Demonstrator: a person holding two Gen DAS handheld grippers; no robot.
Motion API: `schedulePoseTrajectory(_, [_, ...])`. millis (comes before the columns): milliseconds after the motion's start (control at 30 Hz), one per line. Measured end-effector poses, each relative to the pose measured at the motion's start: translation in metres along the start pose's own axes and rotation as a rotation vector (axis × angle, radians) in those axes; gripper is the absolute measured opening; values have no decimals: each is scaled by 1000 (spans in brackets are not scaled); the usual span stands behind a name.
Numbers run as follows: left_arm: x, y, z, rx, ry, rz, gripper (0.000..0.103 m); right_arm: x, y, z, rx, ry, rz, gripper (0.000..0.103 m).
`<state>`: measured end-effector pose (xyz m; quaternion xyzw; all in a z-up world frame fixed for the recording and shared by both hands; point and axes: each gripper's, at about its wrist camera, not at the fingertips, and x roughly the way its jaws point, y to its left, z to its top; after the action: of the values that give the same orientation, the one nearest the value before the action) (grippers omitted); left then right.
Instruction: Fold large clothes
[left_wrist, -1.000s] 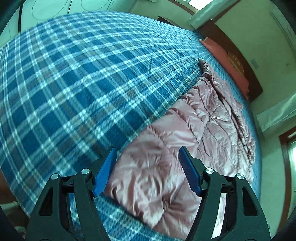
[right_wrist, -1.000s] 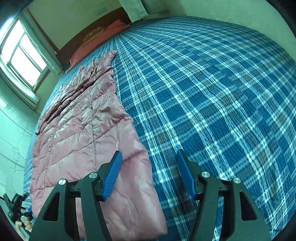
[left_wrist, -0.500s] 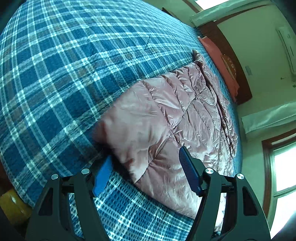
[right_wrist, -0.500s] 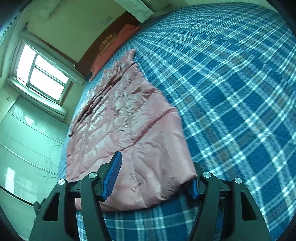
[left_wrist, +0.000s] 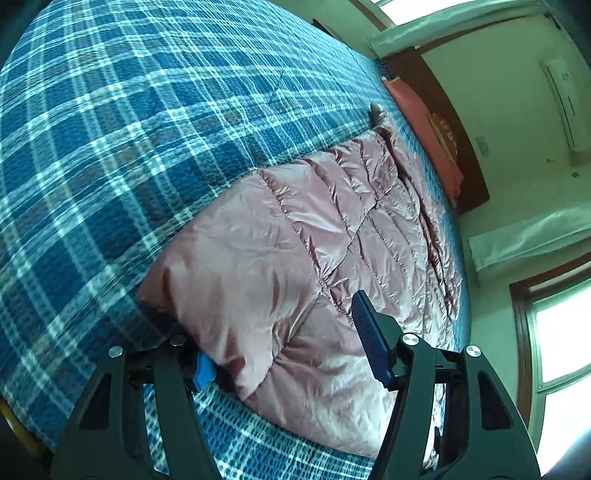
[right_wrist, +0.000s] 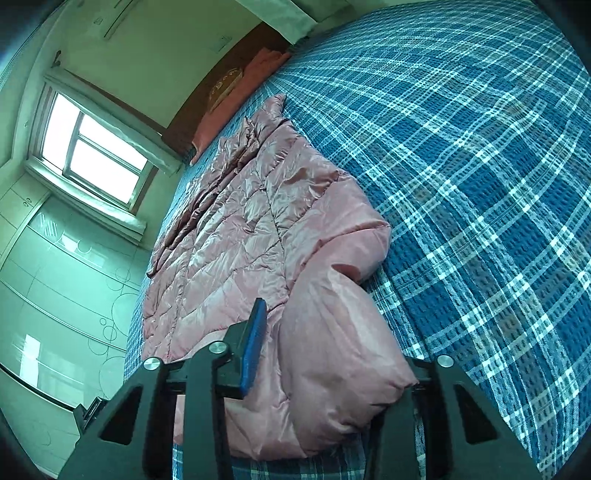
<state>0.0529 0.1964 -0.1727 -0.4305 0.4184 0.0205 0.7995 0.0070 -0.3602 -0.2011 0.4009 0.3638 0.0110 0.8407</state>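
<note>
A glossy pink quilted down jacket (left_wrist: 332, 236) lies lengthwise on the blue-and-white plaid bed cover (left_wrist: 129, 129), its far end toward the dark wooden headboard (right_wrist: 236, 77) and an orange-pink pillow (left_wrist: 424, 129). The left gripper (left_wrist: 291, 343) straddles the jacket's near hem corner, its jaws having just been closing yet fairly wide, fabric between them. The right gripper (right_wrist: 328, 354) has just been closing its jaws, now narrow and bunching the other near corner. A bright window (right_wrist: 92, 147) stands at left.
</note>
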Motion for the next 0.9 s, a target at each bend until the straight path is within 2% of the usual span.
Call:
schedulePoseTrajectory(67, [3,-3,2,13,-8,-8,54,3,1,0,3,-1,4,27])
schedulePoseTrajectory(200, [9,-7,4,28,2,-33,21,0,4,1,-20,-11,12,19])
schedulePoseTrajectory(233, [8,-8,4,38,5,-37,18,-1,6,1,-29,-15,10,17])
schedulePoseTrajectory(433, [-4,-15,5,76,-13,-79,10,-11,13,5,-54,-42,40,13])
schedulePoseTrajectory(900, [-79,-48,4,217,-94,-198,8,-74,50,1,-165,-97,171,12])
